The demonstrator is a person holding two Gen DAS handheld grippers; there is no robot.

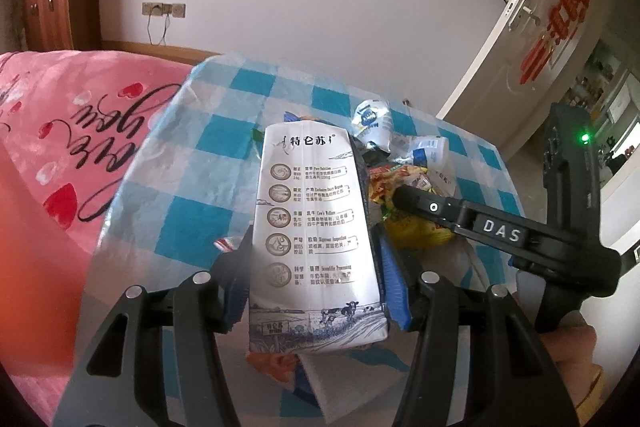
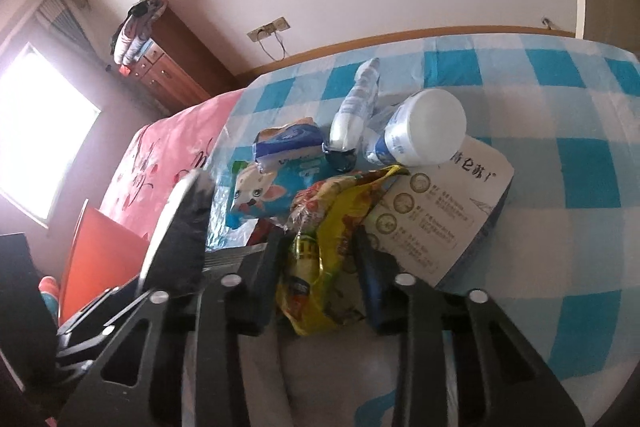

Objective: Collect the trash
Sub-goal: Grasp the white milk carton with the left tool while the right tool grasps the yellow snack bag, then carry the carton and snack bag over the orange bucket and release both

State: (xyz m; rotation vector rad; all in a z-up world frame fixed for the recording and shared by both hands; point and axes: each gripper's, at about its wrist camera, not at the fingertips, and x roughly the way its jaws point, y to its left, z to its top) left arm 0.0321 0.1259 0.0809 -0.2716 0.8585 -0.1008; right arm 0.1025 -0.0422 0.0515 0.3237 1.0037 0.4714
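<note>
From the left wrist, the left hand-held gripper angles down over the checked table, pinching a white milk carton by its sides; the right hand-held gripper reaches in from the right onto a yellow snack wrapper. From the right wrist, that gripper, also tilted downward, has its fingers pinching the crumpled wrapper, with a white cup, a plastic bottle and a blue packet lying beyond. Each grip probably should stay firm through the lift, clear of neighbouring litter.
</note>
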